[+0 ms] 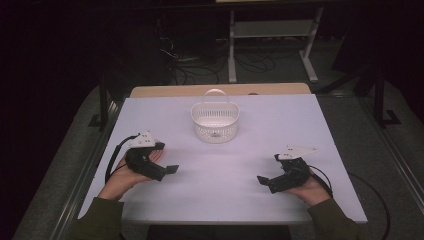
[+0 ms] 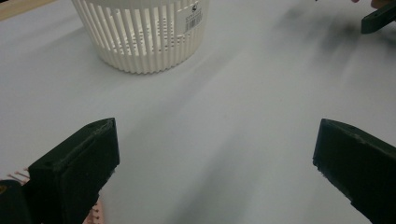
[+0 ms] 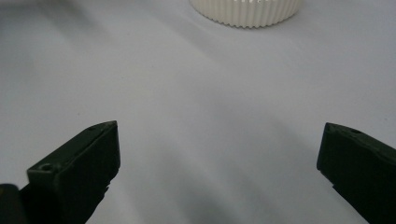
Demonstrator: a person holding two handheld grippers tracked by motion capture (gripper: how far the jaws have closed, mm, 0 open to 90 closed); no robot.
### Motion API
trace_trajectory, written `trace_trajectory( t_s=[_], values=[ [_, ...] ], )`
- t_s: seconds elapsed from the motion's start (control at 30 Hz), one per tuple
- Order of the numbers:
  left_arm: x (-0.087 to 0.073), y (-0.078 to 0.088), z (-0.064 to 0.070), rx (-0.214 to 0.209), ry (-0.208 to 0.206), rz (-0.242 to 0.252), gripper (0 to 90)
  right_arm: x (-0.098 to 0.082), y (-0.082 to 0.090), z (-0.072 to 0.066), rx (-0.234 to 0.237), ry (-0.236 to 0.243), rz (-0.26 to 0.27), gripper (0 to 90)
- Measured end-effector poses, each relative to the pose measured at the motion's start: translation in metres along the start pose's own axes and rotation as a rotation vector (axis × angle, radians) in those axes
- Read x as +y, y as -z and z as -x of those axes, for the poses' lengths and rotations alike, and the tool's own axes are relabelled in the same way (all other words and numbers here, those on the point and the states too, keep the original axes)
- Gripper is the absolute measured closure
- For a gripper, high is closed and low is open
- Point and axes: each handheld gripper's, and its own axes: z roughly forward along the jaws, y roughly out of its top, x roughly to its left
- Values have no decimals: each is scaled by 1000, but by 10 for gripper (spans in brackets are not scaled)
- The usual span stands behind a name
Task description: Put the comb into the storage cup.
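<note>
A white slatted plastic basket [image 1: 215, 121] with a hoop handle stands upright at the middle back of the white table [image 1: 225, 200]. My left gripper [image 1: 166, 158] rests in a hand at the front left, its jaws wide open with nothing between them. At the front right, my right gripper [image 1: 270, 169] is held the same way, open and empty. The left gripper [image 2: 215, 128] looks at the basket [image 2: 140, 32] ahead to its left, with a jaw of the other gripper [image 2: 378, 18] at the top right. The right gripper [image 3: 219, 128] faces the basket's base [image 3: 245, 11].
A wooden tabletop edge [image 1: 220, 90] shows behind the white table. Beyond it on the dark floor are a white metal stand [image 1: 270, 30] and loose cables [image 1: 190, 65]. Bare white surface lies between the grippers and the basket.
</note>
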Motion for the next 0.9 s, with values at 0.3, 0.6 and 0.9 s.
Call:
trace_trajectory(
  t_s=[0.3,0.6,0.9],
  values=[
    [-5,6,-4,20,12,-10,5,0,0,1,-1,-6,5,0],
    [-8,15,-9,41,18,-3,5,0,1,2,-3,-12,9,0],
    [-13,22,-13,60,28,-2,5,0,1,2,-5,-10,7,0]
  ],
)
